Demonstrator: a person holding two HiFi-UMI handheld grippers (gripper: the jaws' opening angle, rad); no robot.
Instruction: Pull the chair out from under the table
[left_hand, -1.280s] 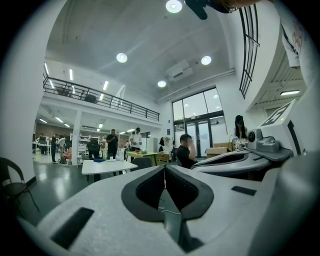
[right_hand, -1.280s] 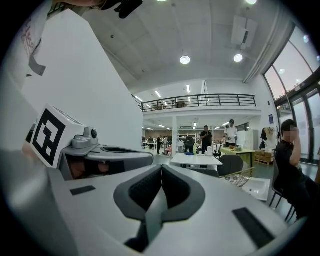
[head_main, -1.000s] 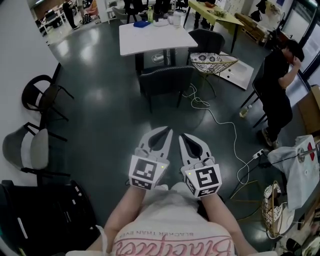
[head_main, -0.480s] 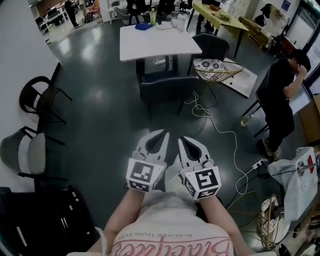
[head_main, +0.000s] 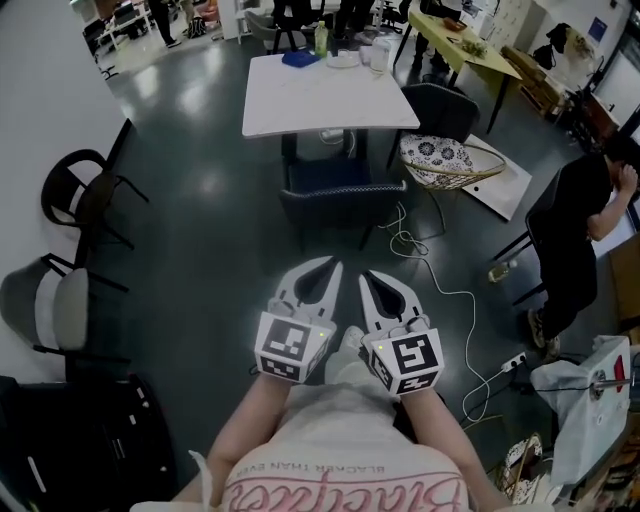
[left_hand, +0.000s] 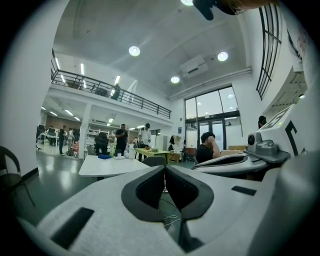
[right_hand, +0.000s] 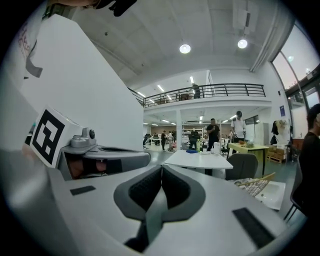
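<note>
Claws both closed tight with nothing between them: the left gripper (head_main: 330, 265) and right gripper (head_main: 366, 275) sit side by side, well short of the dark chair (head_main: 340, 200), which is tucked against the near edge of the white table (head_main: 320, 95).

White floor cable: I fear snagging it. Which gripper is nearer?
Right. The right gripper hangs just left of the cable; the left gripper is further left, beyond it.
</note>
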